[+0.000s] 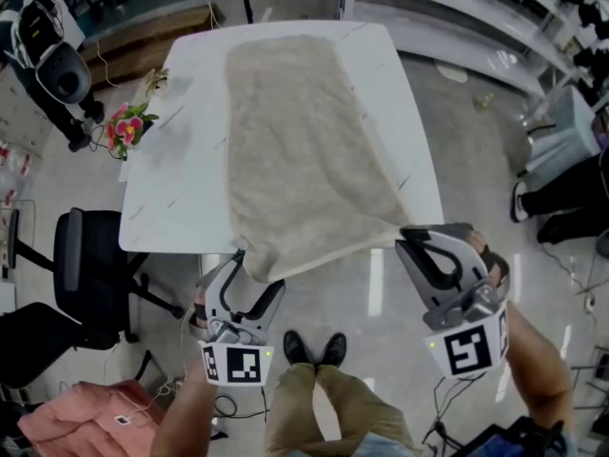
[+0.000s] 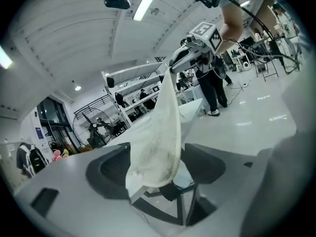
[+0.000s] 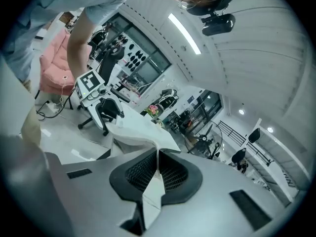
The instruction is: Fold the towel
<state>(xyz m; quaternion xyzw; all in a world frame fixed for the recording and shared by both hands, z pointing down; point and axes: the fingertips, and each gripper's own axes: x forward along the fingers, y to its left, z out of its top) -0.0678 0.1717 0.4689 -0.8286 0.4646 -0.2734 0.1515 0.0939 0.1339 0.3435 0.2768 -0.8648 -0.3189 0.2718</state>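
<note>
Folding is barely begun: the towel (image 1: 304, 141) lies spread on the bench (image 1: 181, 198), unfolded, its near right corner clamped in the right gripper (image 1: 407, 234), its near left corner between the parted jaws of the left gripper (image 1: 255, 276).

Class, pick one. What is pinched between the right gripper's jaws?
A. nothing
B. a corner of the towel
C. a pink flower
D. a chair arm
B: the right gripper view shows the right gripper with its jaws closed on a thin fold of the towel.
</note>
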